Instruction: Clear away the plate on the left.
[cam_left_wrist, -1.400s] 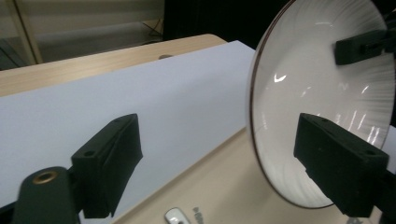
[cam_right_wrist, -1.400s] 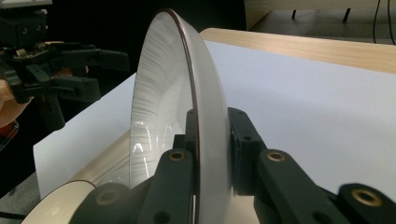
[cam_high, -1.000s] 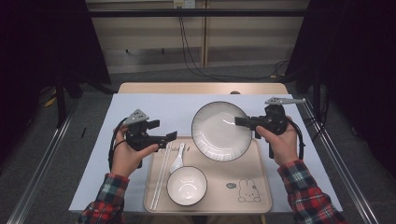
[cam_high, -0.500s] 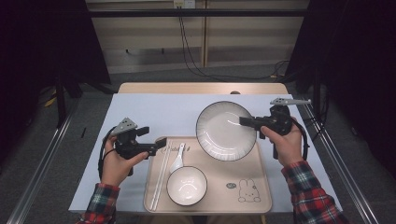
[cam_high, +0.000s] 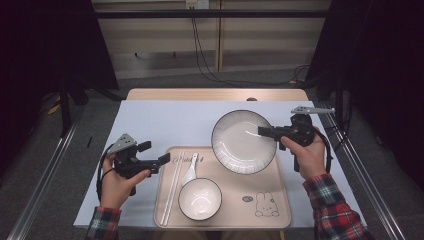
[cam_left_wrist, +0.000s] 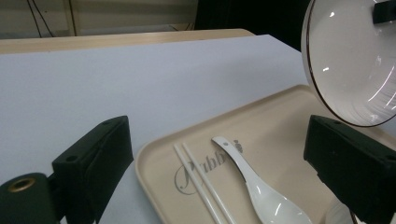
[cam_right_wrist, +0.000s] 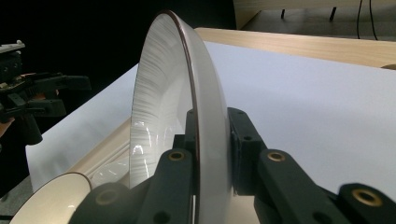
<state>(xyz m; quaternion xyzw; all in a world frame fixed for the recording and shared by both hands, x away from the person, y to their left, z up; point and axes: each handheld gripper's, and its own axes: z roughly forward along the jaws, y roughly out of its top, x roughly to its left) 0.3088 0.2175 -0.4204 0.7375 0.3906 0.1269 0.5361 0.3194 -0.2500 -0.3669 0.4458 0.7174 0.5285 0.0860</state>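
Note:
My right gripper (cam_high: 263, 132) is shut on the right rim of a white plate (cam_high: 242, 142) with a dark edge. The plate hangs tilted over the far right part of the beige tray (cam_high: 280, 210). In the right gripper view both jaws of the gripper (cam_right_wrist: 212, 135) pinch the plate (cam_right_wrist: 159, 107) at its rim. My left gripper (cam_high: 162, 160) stands open at the tray's left edge, holding nothing. In the left gripper view the white chopsticks (cam_left_wrist: 201, 186) and the white spoon (cam_left_wrist: 261, 196) lie on the tray (cam_left_wrist: 280, 116) between the wide jaws of the gripper (cam_left_wrist: 219, 163).
A small white bowl (cam_high: 200, 198) sits at the tray's near middle, beside the chopsticks (cam_high: 172, 187) and spoon (cam_high: 190, 170). A white sheet (cam_high: 165, 120) covers the wooden table (cam_high: 215, 94). Metal rails run along both sides of the table.
My left gripper has drifted left and toward the person, a little lower, still open. The right gripper and the plate have hardly shifted.

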